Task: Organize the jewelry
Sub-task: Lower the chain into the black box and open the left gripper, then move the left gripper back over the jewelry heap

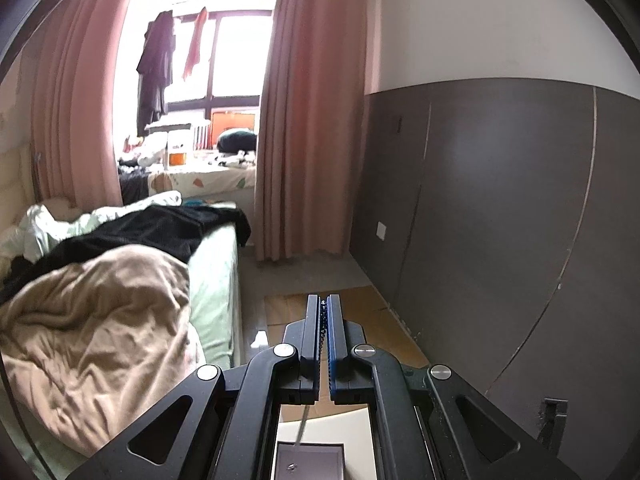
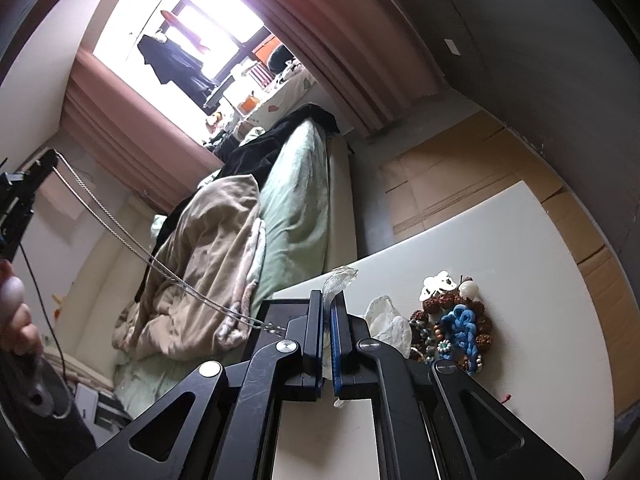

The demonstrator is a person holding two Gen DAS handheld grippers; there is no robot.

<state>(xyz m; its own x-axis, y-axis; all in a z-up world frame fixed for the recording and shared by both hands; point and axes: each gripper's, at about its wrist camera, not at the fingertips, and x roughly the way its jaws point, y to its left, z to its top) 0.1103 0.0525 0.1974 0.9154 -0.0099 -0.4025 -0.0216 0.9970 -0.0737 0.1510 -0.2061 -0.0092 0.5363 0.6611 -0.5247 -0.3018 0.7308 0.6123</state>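
Note:
My left gripper (image 1: pixel 324 300) is shut on a thin silver chain (image 1: pixel 301 424) that hangs from its fingers toward a dark jewelry box (image 1: pixel 310 460) on the white table below. In the right wrist view the left gripper (image 2: pixel 52 156) is raised at far left, and the chain (image 2: pixel 160 264) runs taut down to the dark box (image 2: pixel 276 312). My right gripper (image 2: pixel 326 294) is shut on a clear plastic bag (image 2: pixel 340 280), held above the table. A pile of beaded jewelry (image 2: pixel 452 320) with blue cord and a white ornament lies to the right.
The white table (image 2: pixel 520 248) stands beside a bed (image 2: pixel 296 208) covered in a beige blanket and dark clothes. A second crumpled plastic bag (image 2: pixel 386 318) lies next to the jewelry pile. Cardboard (image 2: pixel 460 176) covers the floor by the grey wall.

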